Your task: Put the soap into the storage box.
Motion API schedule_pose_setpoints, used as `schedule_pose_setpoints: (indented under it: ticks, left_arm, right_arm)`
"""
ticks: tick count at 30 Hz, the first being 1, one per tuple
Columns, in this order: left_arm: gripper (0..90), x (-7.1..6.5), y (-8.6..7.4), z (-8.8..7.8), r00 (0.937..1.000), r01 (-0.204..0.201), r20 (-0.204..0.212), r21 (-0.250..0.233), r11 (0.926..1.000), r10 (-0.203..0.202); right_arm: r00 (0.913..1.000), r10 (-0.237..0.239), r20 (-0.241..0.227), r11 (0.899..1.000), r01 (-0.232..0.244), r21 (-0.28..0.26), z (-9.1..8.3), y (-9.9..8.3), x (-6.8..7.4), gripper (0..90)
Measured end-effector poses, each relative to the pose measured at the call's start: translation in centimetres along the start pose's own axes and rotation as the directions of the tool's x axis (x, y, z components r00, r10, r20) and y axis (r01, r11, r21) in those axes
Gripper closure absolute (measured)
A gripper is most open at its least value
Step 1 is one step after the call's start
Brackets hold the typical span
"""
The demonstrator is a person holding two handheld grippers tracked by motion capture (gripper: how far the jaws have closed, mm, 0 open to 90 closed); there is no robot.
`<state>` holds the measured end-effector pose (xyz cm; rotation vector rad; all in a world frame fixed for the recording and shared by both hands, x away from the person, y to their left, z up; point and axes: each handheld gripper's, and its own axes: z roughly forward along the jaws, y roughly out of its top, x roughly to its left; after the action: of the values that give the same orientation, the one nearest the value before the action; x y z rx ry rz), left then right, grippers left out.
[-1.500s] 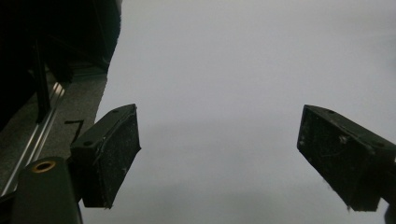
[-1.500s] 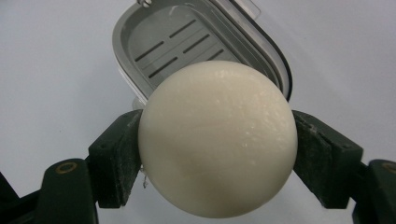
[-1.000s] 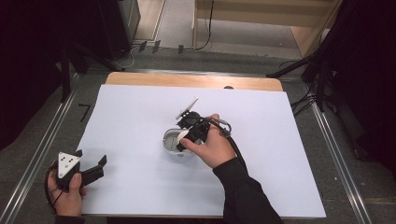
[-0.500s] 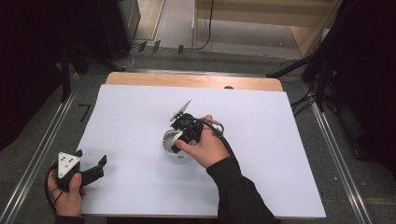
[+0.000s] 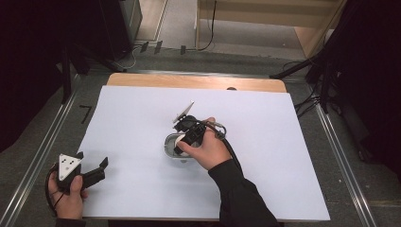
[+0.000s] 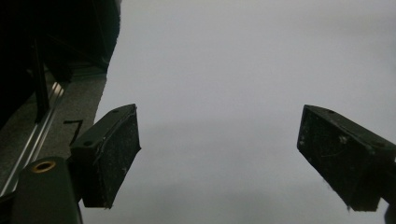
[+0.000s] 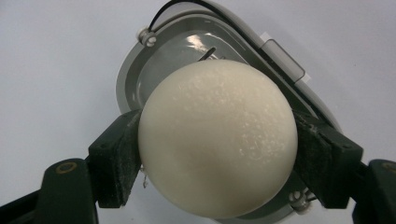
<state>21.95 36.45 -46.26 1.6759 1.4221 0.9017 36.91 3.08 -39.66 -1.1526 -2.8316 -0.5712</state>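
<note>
A: Where the right gripper [image 7: 217, 154] points down at mid-table: black jaws, matte and lint-flecked, clamped on both sides of a cream ball [image 7: 218, 137]. Round, smooth, faintly pebbled, slight sheen.

B: Ball position?

A: Held directly over a shallow grey dish [image 7: 140, 84], oval, glossy inside, pale rim, small screw fittings at the rim, thin black wire arching over the far edge. Contact between ball and dish: cannot tell. From the high view, same dish [image 5: 169, 144] roughly centred on the white sheet [image 5: 265, 142], partly covered by the right hand [image 5: 208, 150].

B: Sheet and table?

A: Flat, matte, unmarked white; wooden table edge [image 5: 198, 81] bare along the far side.

B: Left gripper?

A: Left gripper [image 6: 219, 158] spread wide, nothing between the pads [image 6: 112, 154], only blank sheet beyond. Pads dark, rectangular, dusty. From the high view, left gripper [image 5: 97, 169] low at the near left corner of the sheet, well apart from the dish, grey three-cornered plate on top, gripped by the left hand [image 5: 68, 198].
</note>
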Motion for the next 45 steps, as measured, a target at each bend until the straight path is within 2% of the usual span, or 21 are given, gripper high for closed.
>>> schedule_pose_setpoints:
  ticks: [7, 11, 22, 25, 26, 30, 34, 45]
  left_arm:
    - [13.8, 0.0, 0.0, 0.0, 1.0000, -0.003, 0.000, 0.000, 1.0000, 0.003]
    - [13.8, 0.0, 0.0, 0.0, 1.0000, -0.005, 0.000, 0.002, 1.0000, 0.005]
    - [13.8, 0.0, 0.0, 0.0, 1.0000, -0.005, 0.000, 0.002, 1.0000, 0.005]
    - [13.8, 0.0, 0.0, 0.0, 1.0000, -0.005, -0.001, 0.001, 1.0000, 0.005]
    - [13.8, 0.0, 0.0, 0.0, 1.0000, -0.005, 0.000, 0.002, 1.0000, 0.005]
    - [13.8, 0.0, 0.0, 0.0, 1.0000, -0.007, 0.000, 0.002, 1.0000, 0.007]
    - [13.8, 0.0, 0.0, 0.0, 1.0000, -0.007, -0.001, 0.002, 1.0000, 0.007]
    - [13.8, 0.0, 0.0, 0.0, 1.0000, -0.007, -0.001, 0.001, 1.0000, 0.007]
  right_arm:
    - [0.9998, 0.009, 0.018, 1.000, -0.010, 0.009, 1.0, -0.2, -0.1, 23.8]
    - [0.9996, 0.026, 0.013, 1.000, -0.026, -0.008, 0.9, -0.3, -0.3, 23.7]
    - [0.9995, 0.029, 0.015, 0.999, -0.028, -0.022, 0.9, -0.6, -0.2, 22.9]
    - [0.9996, 0.025, 0.016, 0.999, -0.025, -0.034, 0.8, -0.7, -0.2, 18.6]
    - [0.9997, 0.024, 0.008, 0.999, -0.023, -0.037, 0.6, -0.7, -0.1, 12.5]
    - [0.9998, 0.010, 0.019, 0.999, -0.009, -0.045, 0.4, -0.8, 0.1, 11.6]
    - [0.9996, 0.025, 0.015, 0.998, -0.024, -0.061, 0.1, -0.9, 0.1, 9.1]
    - [0.9998, 0.020, 0.006, 0.996, -0.019, -0.088, -1.2, -1.5, -0.2, 9.7]
